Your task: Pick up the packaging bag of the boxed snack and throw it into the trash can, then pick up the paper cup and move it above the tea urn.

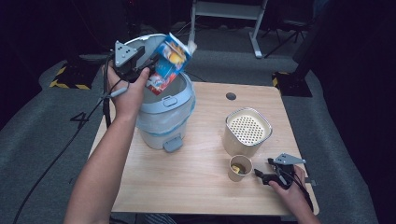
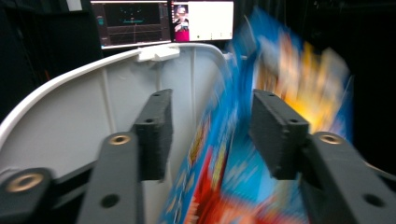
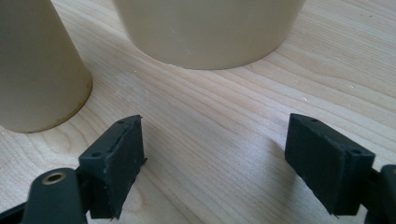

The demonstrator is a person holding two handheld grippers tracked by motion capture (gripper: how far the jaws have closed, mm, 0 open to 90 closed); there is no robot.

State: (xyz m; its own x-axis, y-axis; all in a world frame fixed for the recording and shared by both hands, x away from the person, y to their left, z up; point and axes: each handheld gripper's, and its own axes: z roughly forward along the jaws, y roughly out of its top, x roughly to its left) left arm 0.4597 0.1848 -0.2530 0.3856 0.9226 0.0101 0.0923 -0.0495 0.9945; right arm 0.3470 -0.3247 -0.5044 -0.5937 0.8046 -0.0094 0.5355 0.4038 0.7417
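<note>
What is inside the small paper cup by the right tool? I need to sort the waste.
The paper cup holds something yellowish at its bottom; its kind is unclear. Its wall hides the rest. The right tool rests open beside it.

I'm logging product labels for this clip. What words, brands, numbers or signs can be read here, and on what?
Blue, red and yellow printed carton, over the white pedal bin: print too blurred to read.
Two monitors behind the bin: screen text too small to read.
Nothing else bears legible text.
</note>
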